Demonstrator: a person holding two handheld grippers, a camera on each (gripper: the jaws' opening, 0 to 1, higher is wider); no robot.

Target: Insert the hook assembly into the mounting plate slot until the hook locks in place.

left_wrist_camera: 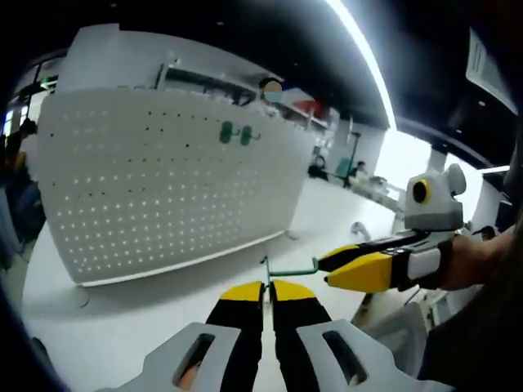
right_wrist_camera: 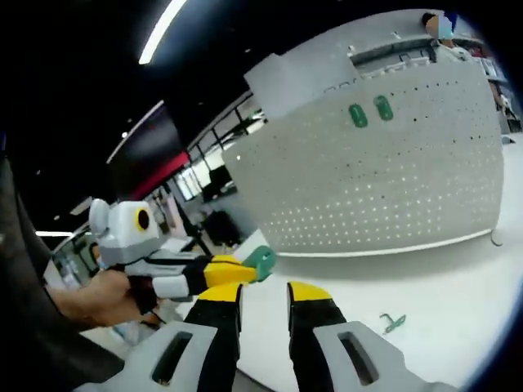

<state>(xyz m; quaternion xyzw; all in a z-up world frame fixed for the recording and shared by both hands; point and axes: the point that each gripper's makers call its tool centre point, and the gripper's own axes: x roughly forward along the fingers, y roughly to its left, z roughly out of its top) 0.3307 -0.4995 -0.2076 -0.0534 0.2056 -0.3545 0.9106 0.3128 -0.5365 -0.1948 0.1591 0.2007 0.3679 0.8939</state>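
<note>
A green hook [left_wrist_camera: 288, 269] is seen clamped at one end between the nearly closed yellow tips of the left gripper [left_wrist_camera: 269, 287], its thin rod running across to the right gripper [left_wrist_camera: 325, 270], whose jaws are pinched shut on the other end. In the right gripper view, the left gripper [right_wrist_camera: 260, 263] is seen coming in from the left with a green plate-like piece [right_wrist_camera: 262, 260] nipped at its tips, while the right gripper's own jaws [right_wrist_camera: 265, 291] are held slightly apart with nothing visibly between them. The white pegboard [left_wrist_camera: 155, 188] is stood upright on the white table [left_wrist_camera: 327, 204], well beyond both tools, with two green hooks [left_wrist_camera: 235, 134] already hung near its top. A small green part [right_wrist_camera: 392, 322] is left lying on the table.
</note>
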